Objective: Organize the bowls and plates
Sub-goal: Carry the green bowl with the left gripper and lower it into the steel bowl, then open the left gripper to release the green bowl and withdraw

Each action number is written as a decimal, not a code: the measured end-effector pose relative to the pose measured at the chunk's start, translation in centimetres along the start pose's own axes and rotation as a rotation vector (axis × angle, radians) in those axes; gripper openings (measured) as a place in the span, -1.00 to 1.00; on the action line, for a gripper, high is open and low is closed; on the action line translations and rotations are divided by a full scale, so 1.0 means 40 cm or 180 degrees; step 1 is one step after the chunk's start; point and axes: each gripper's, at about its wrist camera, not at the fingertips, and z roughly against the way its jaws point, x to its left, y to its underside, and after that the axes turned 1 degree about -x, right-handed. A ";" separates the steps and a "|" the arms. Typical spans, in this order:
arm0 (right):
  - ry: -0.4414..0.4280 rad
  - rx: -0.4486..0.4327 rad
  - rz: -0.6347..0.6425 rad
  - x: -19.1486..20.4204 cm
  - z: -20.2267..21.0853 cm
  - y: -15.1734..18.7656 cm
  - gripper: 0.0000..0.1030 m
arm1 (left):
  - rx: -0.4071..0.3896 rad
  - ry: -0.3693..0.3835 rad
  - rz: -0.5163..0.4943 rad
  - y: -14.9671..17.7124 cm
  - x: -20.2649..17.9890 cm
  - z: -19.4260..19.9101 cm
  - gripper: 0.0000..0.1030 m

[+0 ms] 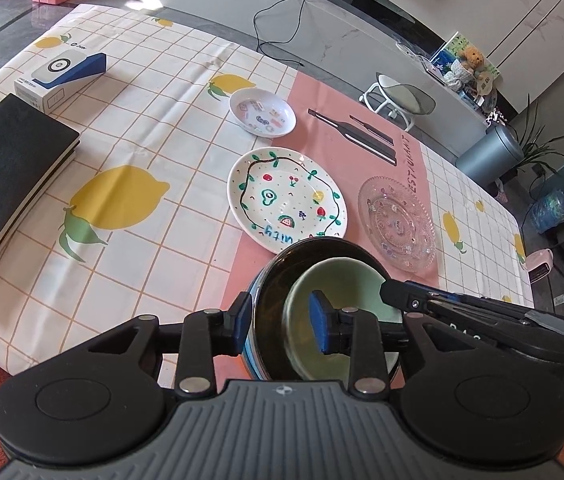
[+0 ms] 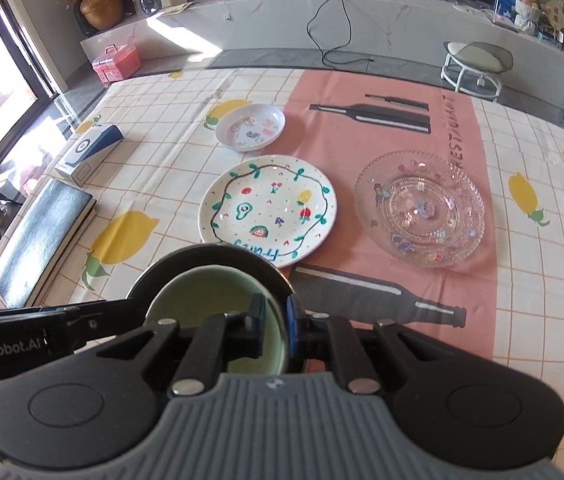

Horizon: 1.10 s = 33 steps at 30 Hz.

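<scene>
A pale green bowl (image 1: 345,280) (image 2: 202,300) sits inside a dark bowl (image 1: 313,248) (image 2: 210,252) with a blue striped outside, near the table's front edge. My left gripper (image 1: 282,324) stands open astride the left walls of both bowls, one finger outside the dark bowl and one over the green bowl's inside. My right gripper (image 2: 276,326) is shut on the green bowl's right rim. Beyond the bowls lie a fruit-painted white plate (image 1: 285,196) (image 2: 268,208), a clear glass plate (image 1: 397,224) (image 2: 419,208) and a small white sticker dish (image 1: 262,112) (image 2: 250,124).
A black notebook (image 1: 6,176) (image 2: 42,236) and a white-and-blue box (image 1: 62,76) (image 2: 90,148) lie at the table's left. A lemon-print cloth with a pink centre strip (image 2: 361,136) covers the table. A white stool (image 2: 475,64) stands beyond the far edge.
</scene>
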 end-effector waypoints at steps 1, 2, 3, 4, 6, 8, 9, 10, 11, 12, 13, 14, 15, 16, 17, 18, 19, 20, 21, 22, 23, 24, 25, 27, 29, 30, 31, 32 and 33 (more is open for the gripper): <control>0.0014 -0.0037 0.0011 0.000 0.006 -0.003 -0.67 | -0.0008 0.0008 0.0008 0.000 0.001 0.001 -0.30; 0.0017 -0.0059 0.0009 -0.001 0.010 -0.006 -0.66 | -0.0015 0.0014 0.0008 0.000 0.001 0.002 -0.30; 0.0005 -0.0069 -0.0005 -0.003 0.013 -0.008 -0.66 | -0.0022 0.0020 0.0005 0.001 0.000 0.003 -0.29; -0.0018 -0.0074 -0.0027 -0.006 0.017 -0.010 -0.66 | -0.0031 0.0026 0.0002 0.001 0.000 0.003 -0.27; -0.0062 -0.0100 -0.0078 -0.015 0.024 -0.011 -0.66 | -0.0057 0.0044 -0.0002 0.002 -0.001 0.006 -0.23; -0.0070 -0.0135 -0.0124 -0.021 0.033 -0.010 -0.62 | -0.0075 0.0067 -0.0001 0.003 0.001 0.007 -0.16; -0.0075 -0.0148 -0.0155 -0.025 0.038 -0.009 -0.59 | -0.0088 0.0079 -0.0001 0.005 0.003 0.008 -0.09; -0.0092 -0.0169 -0.0193 -0.031 0.045 -0.007 -0.47 | -0.0103 0.0084 0.0001 0.006 0.005 0.008 -0.02; -0.0113 -0.0192 -0.0230 -0.036 0.052 -0.003 -0.38 | -0.0116 0.0089 0.0005 0.008 0.008 0.008 0.01; -0.0130 -0.0212 -0.0273 -0.041 0.059 0.001 -0.34 | -0.0126 0.0090 0.0015 0.011 0.012 0.007 0.05; -0.0138 -0.0221 -0.0320 -0.048 0.064 0.005 -0.28 | -0.0131 0.0094 0.0032 0.014 0.017 0.006 0.10; -0.0146 -0.0225 -0.0393 -0.057 0.067 0.012 -0.22 | -0.0135 0.0100 0.0054 0.016 0.022 0.004 0.13; -0.0153 -0.0221 -0.0460 -0.067 0.067 0.018 -0.19 | -0.0137 0.0108 0.0088 0.020 0.029 0.001 0.20; -0.0162 -0.0206 -0.0553 -0.080 0.066 0.027 -0.15 | -0.0129 0.0113 0.0124 0.023 0.035 -0.003 0.24; -0.0167 -0.0181 -0.0650 -0.093 0.061 0.036 -0.10 | -0.0114 0.0121 0.0161 0.027 0.042 -0.007 0.25; -0.0175 -0.0145 -0.0745 -0.105 0.054 0.045 -0.09 | -0.0092 0.0129 0.0198 0.030 0.047 -0.012 0.26; -0.0189 -0.0089 -0.0852 -0.118 0.044 0.058 -0.09 | -0.0064 0.0141 0.0235 0.034 0.053 -0.018 0.26; -0.0205 -0.0035 -0.0952 -0.131 0.034 0.070 -0.09 | -0.0035 0.0161 0.0272 0.038 0.059 -0.023 0.26; -0.0229 0.0014 -0.1045 -0.141 0.024 0.081 -0.09 | -0.0004 0.0194 0.0315 0.044 0.065 -0.030 0.26; -0.0272 0.0073 -0.1144 -0.151 0.012 0.094 -0.09 | 0.0023 0.0228 0.0352 0.048 0.070 -0.036 0.26; -0.0339 0.0111 -0.1230 -0.159 0.003 0.104 -0.06 | 0.0047 0.0259 0.0382 0.051 0.074 -0.041 0.26; -0.0404 0.0147 -0.1309 -0.164 -0.005 0.113 -0.06 | 0.0074 0.0295 0.0415 0.055 0.077 -0.047 0.26; -0.0466 0.0181 -0.1389 -0.167 -0.013 0.122 -0.06 | 0.0100 0.0324 0.0440 0.059 0.079 -0.052 0.26; -0.0531 0.0231 -0.1474 -0.167 -0.025 0.131 -0.06 | 0.0140 0.0366 0.0465 0.062 0.078 -0.062 0.23; -0.0585 0.0252 -0.1514 -0.163 -0.034 0.136 -0.08 | 0.0163 0.0372 0.0460 0.065 0.076 -0.068 0.20; -0.0609 0.0265 -0.1538 -0.161 -0.039 0.139 -0.08 | 0.0165 0.0371 0.0449 0.066 0.076 -0.070 0.13; -0.0643 0.0276 -0.1567 -0.160 -0.043 0.141 -0.09 | 0.0168 0.0364 0.0442 0.067 0.075 -0.071 0.05; -0.0698 0.0286 -0.1608 -0.161 -0.049 0.143 -0.17 | 0.0169 0.0340 0.0431 0.067 0.076 -0.071 0.02; -0.0749 0.0304 -0.1648 -0.162 -0.053 0.143 -0.22 | 0.0169 0.0322 0.0429 0.066 0.078 -0.071 -0.06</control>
